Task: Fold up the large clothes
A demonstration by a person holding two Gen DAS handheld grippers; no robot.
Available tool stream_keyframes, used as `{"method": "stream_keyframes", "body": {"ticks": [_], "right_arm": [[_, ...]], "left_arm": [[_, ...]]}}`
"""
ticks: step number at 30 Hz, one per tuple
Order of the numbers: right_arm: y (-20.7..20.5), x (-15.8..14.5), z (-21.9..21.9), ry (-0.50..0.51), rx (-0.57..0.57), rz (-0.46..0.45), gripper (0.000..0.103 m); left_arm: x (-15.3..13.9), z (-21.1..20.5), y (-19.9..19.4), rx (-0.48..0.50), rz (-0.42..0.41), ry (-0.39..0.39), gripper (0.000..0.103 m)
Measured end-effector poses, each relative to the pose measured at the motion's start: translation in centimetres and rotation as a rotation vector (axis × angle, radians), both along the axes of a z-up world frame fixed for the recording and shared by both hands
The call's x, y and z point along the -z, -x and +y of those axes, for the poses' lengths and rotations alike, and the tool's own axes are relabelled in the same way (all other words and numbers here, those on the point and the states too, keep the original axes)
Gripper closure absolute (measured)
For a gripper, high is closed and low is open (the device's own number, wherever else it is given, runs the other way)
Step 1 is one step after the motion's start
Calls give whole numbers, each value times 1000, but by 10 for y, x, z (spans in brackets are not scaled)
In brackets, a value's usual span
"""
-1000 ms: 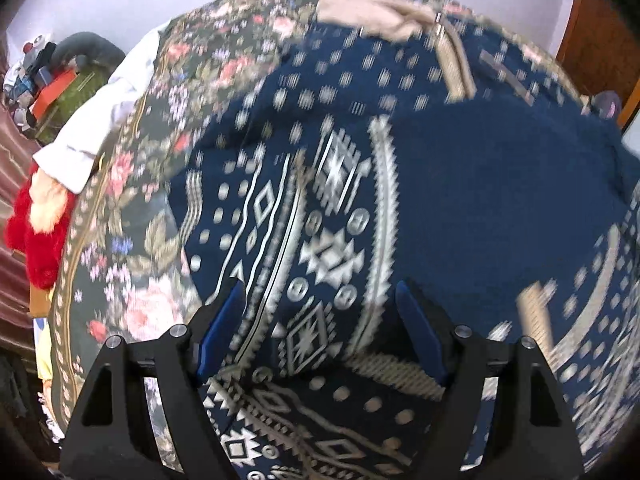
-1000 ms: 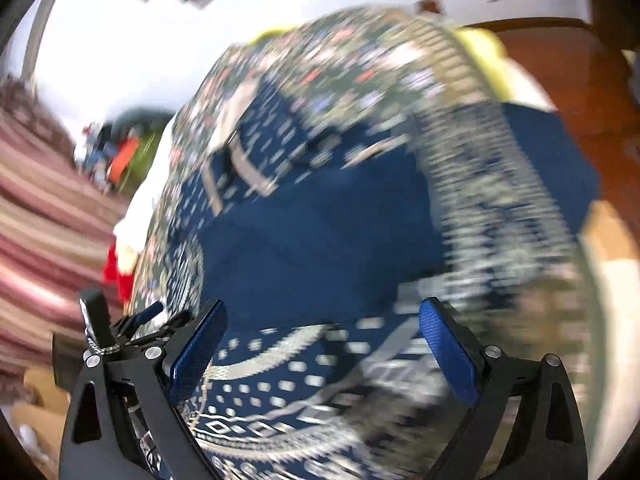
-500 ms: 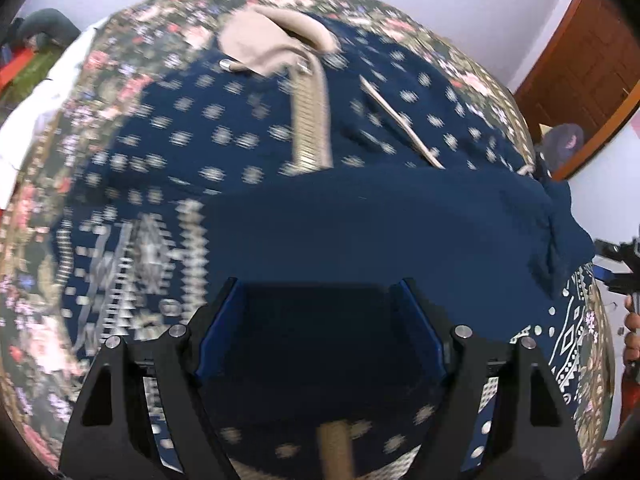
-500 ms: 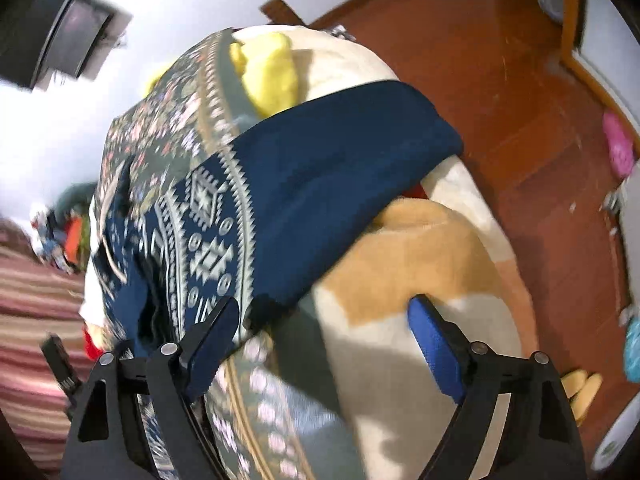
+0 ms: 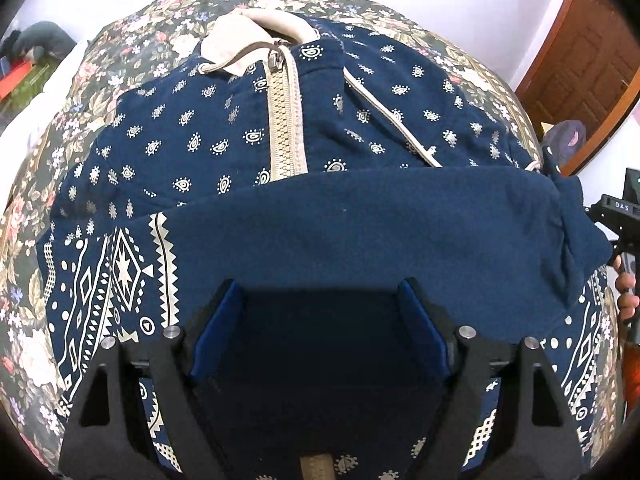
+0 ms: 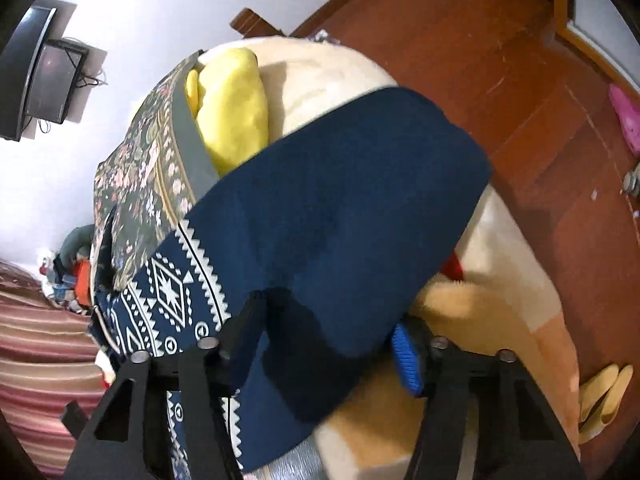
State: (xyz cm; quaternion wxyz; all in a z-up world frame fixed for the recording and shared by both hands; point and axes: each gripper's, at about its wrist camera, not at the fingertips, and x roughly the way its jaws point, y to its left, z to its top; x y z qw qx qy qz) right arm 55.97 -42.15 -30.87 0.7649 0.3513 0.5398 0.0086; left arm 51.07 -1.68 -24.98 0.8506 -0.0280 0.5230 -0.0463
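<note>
Nearest in the left wrist view, the left gripper [image 5: 320,332] stands with its fingers [image 5: 212,332] wide apart over plain navy cloth, which fills the gap without either pad pressing on it. That cloth is a folded-over band of the hoodie [image 5: 280,132], which lies spread on the floral bedspread [image 5: 132,40], its zipper [image 5: 286,120] running away from the fingers toward the beige hood [image 5: 248,36] at the far end. So the long axis points straight ahead of this hand.

In the right wrist view the right gripper [image 6: 326,340] has just been closing, with the sleeve [image 6: 340,220] between its fingers (a real pinch seems likely, but the left pad is hidden under the cloth). The sleeve hangs off the bed's side, stretching away over a cream blanket [image 6: 500,240], so the right hand is the nearer one to carry it across.

Only this view shows the yellow cloth [image 6: 236,104] and wooden floor [image 6: 480,60] beyond; only the left shows the zipper and hood.
</note>
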Motion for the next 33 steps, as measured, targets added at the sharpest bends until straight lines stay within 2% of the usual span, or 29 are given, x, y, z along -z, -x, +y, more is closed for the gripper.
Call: {"method": "stream_keyframes", "body": {"ticks": [2,5,9,15,18,23,27,31,33], "right_arm": [[0,-5,2,30,0,-20,82],[4,-18,4,76,-4,-51,91],[11,-51,21,159,-43,-122,95],[23,-130,67,240,-129,-294,96],[34,-164,96,246,-173,-376,97],[52,-204,162,224,-290,-468,97],[59,-202,223,242,-397,-467,97],[60,-172,275,262,-489,-407,97],[60,-148,298,286,-530,-361,97]], "left_arm": [[0,2,0,-4,1,6,23],[-2,3,2,-10,3,0,23],[-12,9,7,-14,-10,-24,23],[-45,25,22,-34,-74,-21,23],[-65,38,33,-51,-119,-10,23],[-91,61,54,-67,-173,-3,23],[-99,80,72,-74,-195,-17,23],[-96,100,92,-79,-197,-32,23],[-92,113,101,-86,-185,-44,23]]}}
